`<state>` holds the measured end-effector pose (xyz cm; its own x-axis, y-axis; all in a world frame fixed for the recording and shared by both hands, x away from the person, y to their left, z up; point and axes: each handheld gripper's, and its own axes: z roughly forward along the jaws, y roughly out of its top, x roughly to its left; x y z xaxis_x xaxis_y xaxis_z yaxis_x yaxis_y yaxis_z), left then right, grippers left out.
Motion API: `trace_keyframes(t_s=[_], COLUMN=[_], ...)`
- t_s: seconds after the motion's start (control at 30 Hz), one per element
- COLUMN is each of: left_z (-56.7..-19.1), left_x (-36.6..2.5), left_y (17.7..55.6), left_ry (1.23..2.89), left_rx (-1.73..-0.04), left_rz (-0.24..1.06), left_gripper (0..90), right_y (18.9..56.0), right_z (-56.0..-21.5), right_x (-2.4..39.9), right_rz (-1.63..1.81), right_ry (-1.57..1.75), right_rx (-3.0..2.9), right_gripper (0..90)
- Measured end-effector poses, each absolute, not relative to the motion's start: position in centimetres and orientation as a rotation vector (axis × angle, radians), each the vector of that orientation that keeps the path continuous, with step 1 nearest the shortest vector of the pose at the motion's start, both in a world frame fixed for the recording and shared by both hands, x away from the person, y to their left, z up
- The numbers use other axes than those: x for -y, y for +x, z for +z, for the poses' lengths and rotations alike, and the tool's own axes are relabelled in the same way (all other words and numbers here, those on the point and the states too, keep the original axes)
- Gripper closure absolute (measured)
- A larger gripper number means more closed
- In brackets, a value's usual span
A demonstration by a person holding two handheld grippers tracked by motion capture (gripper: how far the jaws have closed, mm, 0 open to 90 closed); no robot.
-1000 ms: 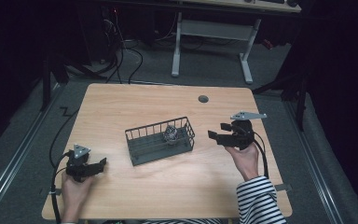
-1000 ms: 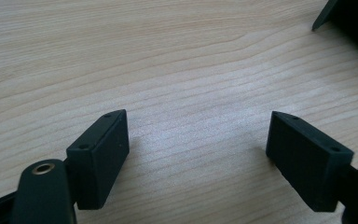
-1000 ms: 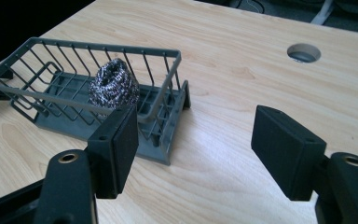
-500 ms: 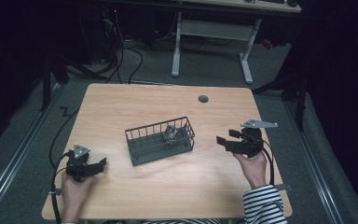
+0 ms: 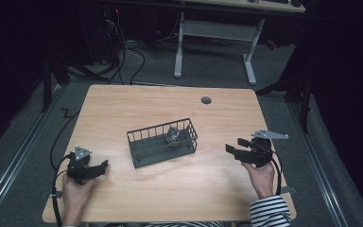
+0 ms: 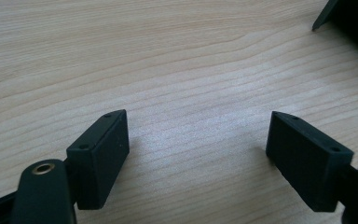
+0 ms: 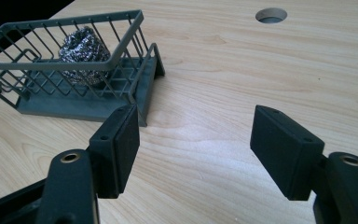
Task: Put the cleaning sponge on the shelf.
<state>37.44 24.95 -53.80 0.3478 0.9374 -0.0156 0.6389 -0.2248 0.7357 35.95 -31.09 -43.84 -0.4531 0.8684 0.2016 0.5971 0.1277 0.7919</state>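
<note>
Wooden table (image 5: 170,194) carried a dark wire basket (image 5: 162,142) with a steel-wool scourer (image 5: 173,135) tucked inside. Right gripper (image 5: 234,148) faced it, jaws apart and empty, just narrowing; left gripper (image 5: 101,166) rested wide and empty, likely idle.

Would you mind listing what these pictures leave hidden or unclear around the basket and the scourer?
- Steel scourer: its underside is masked by the wire basket bars in the right gripper view, and it is too small for detail in the high view.
- Basket's left end: cut off by the frame edge in the right gripper view.
- Dark object: cropped at the corner of the left gripper view, so unidentifiable.
</note>
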Motion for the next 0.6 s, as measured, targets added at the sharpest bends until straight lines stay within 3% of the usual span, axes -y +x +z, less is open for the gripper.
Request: trace_keyframes(t_s=[0.6], left_z=[-53.8], left_x=[-25.0], left_y=[37.4], left_ry=[1.958], left_rx=[-1.373], left_rz=[0.582], left_gripper=[21.6], right_y=[35.5], right_z=[-48.1], right_x=[32.0], right_rz=[1.251], right_ry=[1.529], right_rx=[-2.072], right_gripper=[34.5])
